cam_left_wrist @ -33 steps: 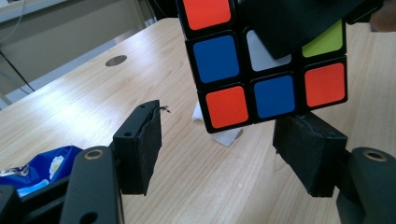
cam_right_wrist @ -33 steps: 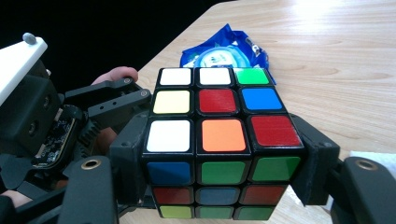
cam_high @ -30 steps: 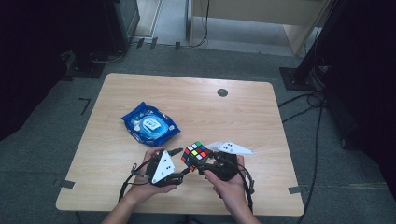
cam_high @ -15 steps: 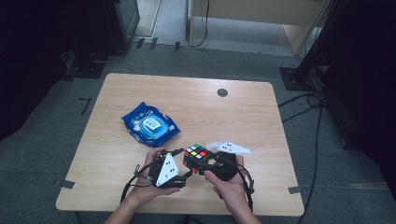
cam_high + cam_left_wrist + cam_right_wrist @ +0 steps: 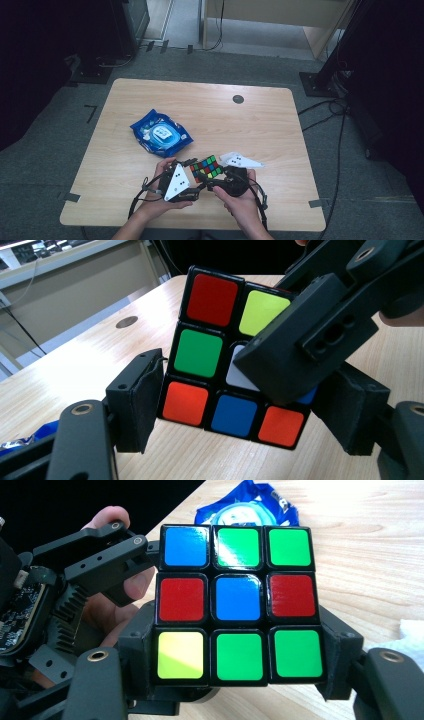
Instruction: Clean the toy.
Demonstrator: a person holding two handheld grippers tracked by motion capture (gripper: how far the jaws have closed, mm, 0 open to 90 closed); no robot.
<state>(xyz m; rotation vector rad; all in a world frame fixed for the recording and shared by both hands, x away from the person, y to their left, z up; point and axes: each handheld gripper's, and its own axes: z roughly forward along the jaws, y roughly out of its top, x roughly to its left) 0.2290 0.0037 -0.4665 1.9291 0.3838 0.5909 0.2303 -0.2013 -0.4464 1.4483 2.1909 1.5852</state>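
A scrambled colour cube [image 5: 206,168] is held just above the wooden table [image 5: 210,115] near its front edge. My right gripper [image 5: 237,660] is shut on the cube [image 5: 237,600], with its pads pressed on both sides of the bottom row. In the high view the right gripper [image 5: 216,179] comes at the cube from the right. My left gripper [image 5: 245,405] has just been opening. Its jaws now straddle the cube [image 5: 200,352] at the lowest row without pressing on it. One right jaw crosses in front of the cube in the left gripper view. The left gripper [image 5: 192,172] comes in from the left.
A blue wipes packet [image 5: 161,132] lies on the table behind and to the left of the hands. A white crumpled sheet [image 5: 241,160] lies just right of the cube. A round dark grommet [image 5: 238,99] sits near the far edge. Cables trail on the floor at the right.
The left hand's white plate has shifted slightly. The cube and the right hand stay in the same place.
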